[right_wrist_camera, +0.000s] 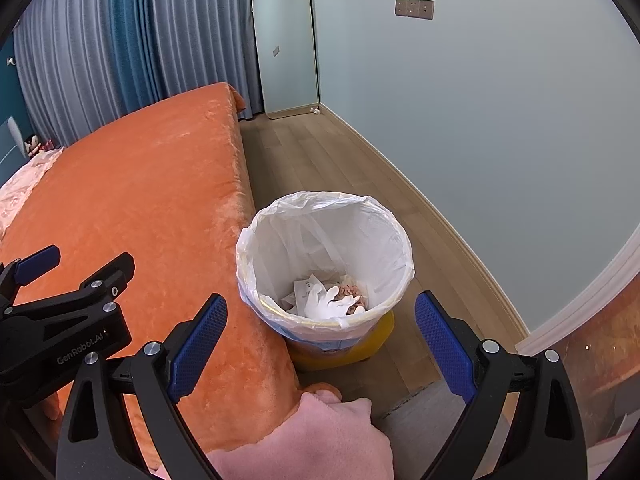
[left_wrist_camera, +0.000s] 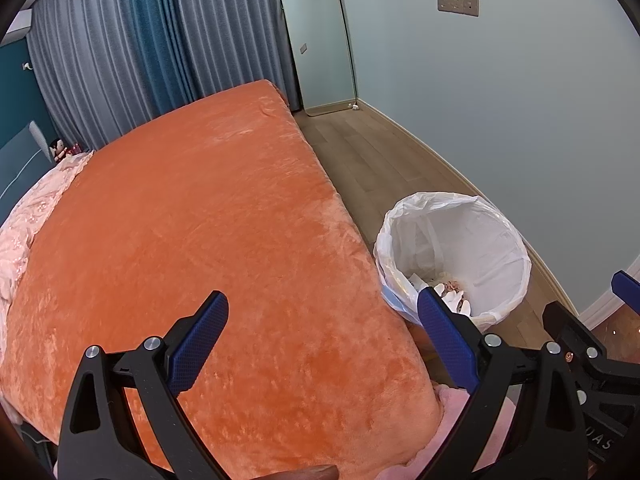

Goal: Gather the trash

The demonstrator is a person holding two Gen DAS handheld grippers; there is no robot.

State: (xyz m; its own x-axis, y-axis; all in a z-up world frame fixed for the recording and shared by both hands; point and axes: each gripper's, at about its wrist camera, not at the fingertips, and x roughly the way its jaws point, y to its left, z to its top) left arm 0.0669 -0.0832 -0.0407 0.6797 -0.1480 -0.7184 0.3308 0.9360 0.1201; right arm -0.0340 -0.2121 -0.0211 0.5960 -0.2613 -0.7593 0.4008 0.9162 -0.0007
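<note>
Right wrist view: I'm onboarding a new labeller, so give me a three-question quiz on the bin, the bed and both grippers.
1. True or false: the white-lined yellow trash bin is empty.
2. Where does the bin stand relative to the orange plush bed cover?
3. Right gripper, left gripper: jaws A) open B) shut?

Key: 1 false, white crumpled trash lies inside. 2 On the wooden floor beside it. 3 A, both empty.

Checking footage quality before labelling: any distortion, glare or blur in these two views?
Left wrist: strong fisheye bending of the baseboard, dark corner vignette, sharp focus. Right wrist: same bending; soft sheen on the orange blanket, mirror without harsh glare, bin liner crisp.
</note>
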